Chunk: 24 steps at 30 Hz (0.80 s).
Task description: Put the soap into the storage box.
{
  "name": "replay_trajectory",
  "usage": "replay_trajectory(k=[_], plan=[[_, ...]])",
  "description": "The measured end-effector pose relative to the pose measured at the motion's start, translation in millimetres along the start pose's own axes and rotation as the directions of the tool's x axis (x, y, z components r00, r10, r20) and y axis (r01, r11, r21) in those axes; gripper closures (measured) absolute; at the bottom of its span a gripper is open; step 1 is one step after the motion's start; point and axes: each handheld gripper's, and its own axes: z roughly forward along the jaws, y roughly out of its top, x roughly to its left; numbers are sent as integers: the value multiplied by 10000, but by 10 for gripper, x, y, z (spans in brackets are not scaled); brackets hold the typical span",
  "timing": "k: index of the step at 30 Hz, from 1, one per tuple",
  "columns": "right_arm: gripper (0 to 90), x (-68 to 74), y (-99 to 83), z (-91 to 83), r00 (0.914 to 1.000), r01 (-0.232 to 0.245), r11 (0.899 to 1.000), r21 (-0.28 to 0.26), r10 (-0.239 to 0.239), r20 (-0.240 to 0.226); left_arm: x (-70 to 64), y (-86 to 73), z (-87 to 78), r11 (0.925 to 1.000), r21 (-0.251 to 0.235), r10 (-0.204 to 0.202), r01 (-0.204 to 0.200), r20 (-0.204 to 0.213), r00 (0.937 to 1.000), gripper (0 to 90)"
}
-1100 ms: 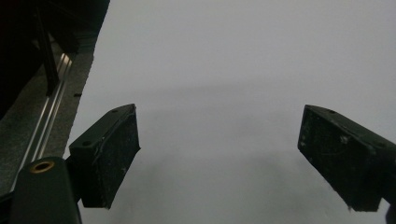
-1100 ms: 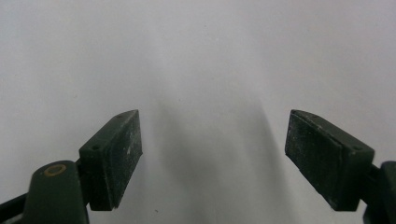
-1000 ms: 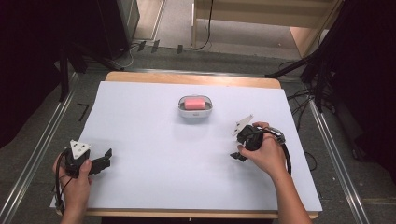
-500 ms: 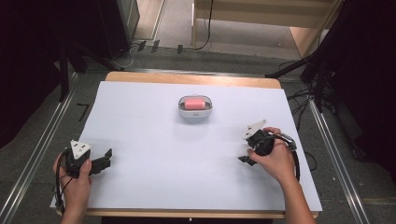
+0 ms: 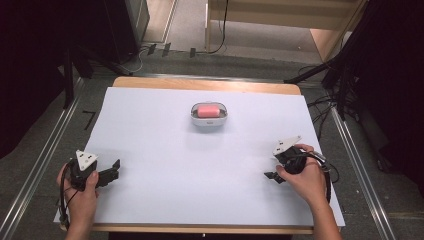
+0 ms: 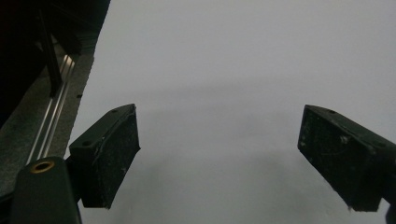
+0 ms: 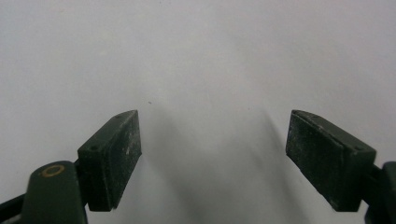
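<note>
A small white container (image 5: pixel 208 115) with a pink object (image 5: pixel 207 110) inside sits on the white table cover (image 5: pixel 165 150), past the middle. My left gripper (image 5: pixel 114 170) rests low at the near left, held in a hand; its jaws stand wide apart with nothing between them (image 6: pixel 219 154). At the near right, another hand holds my right gripper (image 5: pixel 272 172), pointing down at the cover. It too is open and empty (image 7: pixel 212 158). Both grippers are well apart from the container.
The wooden table edge (image 5: pixel 205 84) shows at the far side. Metal rails (image 5: pixel 40 165) run along the floor on both sides. Cables (image 5: pixel 325 105) lie on the floor at the right, and dark equipment stands at the left and right.
The right hand has drawn its gripper right and nearer to the front edge, tilting it down. The left gripper has hardly moved.
</note>
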Motion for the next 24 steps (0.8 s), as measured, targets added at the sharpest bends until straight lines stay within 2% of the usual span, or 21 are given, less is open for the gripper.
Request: replay_trajectory(k=[15, 24], plan=[[183, 21, -271, -75, 9989, -364, 9952, -909, 388, 252, -2, 0, 1, 10000, -14, 5, -5, -1, 10000, 135], [181, 17, -427, -137, 9974, -611, 9798, -1906, 675, 272, -4, -1, 1, 10000, -15, 12, -12, -6, 10000, 135]])
